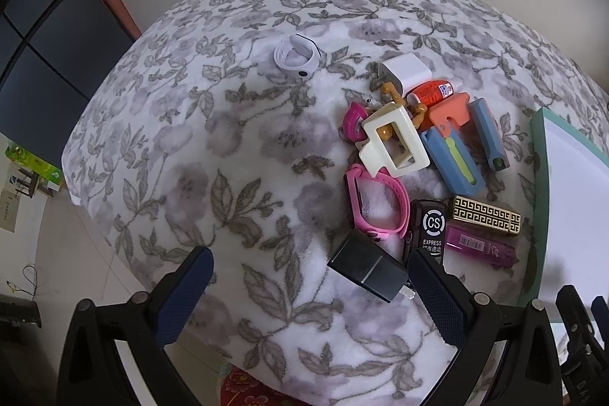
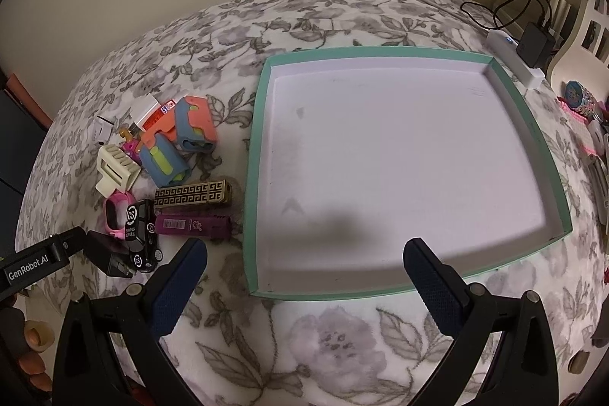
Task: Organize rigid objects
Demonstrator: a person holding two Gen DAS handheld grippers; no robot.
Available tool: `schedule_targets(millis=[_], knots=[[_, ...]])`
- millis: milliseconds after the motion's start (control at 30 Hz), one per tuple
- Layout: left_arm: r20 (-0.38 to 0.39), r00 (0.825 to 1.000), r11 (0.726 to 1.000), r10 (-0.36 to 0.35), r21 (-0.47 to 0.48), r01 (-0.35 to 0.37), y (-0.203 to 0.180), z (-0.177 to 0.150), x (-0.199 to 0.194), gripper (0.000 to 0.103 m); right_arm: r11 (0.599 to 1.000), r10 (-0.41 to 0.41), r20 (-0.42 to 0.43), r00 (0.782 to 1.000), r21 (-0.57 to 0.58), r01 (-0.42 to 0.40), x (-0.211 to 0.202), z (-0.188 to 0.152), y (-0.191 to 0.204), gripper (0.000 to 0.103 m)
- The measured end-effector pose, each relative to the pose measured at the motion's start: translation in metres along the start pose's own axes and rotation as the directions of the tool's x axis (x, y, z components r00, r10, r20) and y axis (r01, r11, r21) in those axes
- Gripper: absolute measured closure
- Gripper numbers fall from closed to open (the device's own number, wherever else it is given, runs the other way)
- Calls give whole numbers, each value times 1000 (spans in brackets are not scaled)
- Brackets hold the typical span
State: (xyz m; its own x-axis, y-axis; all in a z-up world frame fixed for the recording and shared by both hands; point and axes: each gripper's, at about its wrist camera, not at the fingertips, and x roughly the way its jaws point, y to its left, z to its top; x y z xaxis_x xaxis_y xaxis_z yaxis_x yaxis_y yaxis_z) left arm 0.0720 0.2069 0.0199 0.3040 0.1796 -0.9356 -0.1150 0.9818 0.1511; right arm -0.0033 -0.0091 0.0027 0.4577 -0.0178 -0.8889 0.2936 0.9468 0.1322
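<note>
Floral fleece blanket [image 1: 236,158], grey leaves on white, covers the whole working surface, and both tools hang just above its near edge. Left gripper [image 1: 310,276] has its jaws spread wide with nothing between them; right gripper [image 2: 304,265] is likewise wide apart and empty, hovering at the near rim of the shallow teal-edged cardboard tray with a white floor [image 2: 529,124], which holds nothing yet.

Closest to the left tool lies the black rectangular plug charger [image 1: 365,269], almost touching its right finger. Just beyond sit the black toy car marked CS Express [image 1: 432,229], the purple plastic lighter [image 1: 481,248] and the gold-and-black patterned lighter [image 1: 485,215], side by side. A pink rubber watch band [image 1: 375,208] loops next to them.

Further out, the cream plastic clip [image 1: 394,141] rests on the heap beside blue-and-green plastic cases [image 1: 455,160], an orange plastic piece [image 1: 449,115], a red-labelled small tube [image 1: 432,90] and a white cube charger [image 1: 407,71]. Farthest, well apart, sits a white wristband [image 1: 297,56].

My call: the black charger is the pick. Swing the left tool rightward so the block sits between the fingers, close across its narrow faces, and lift straight up to avoid dragging the car. The soft fleece may let it sink or tilt.
</note>
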Motion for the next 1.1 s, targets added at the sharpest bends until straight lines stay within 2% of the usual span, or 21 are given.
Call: schedule_targets(millis=[1100], knots=[[-6, 1000, 999, 8, 33, -8, -4, -2, 2, 0, 1000, 0, -2, 1000, 16, 0, 0, 1, -5, 0]])
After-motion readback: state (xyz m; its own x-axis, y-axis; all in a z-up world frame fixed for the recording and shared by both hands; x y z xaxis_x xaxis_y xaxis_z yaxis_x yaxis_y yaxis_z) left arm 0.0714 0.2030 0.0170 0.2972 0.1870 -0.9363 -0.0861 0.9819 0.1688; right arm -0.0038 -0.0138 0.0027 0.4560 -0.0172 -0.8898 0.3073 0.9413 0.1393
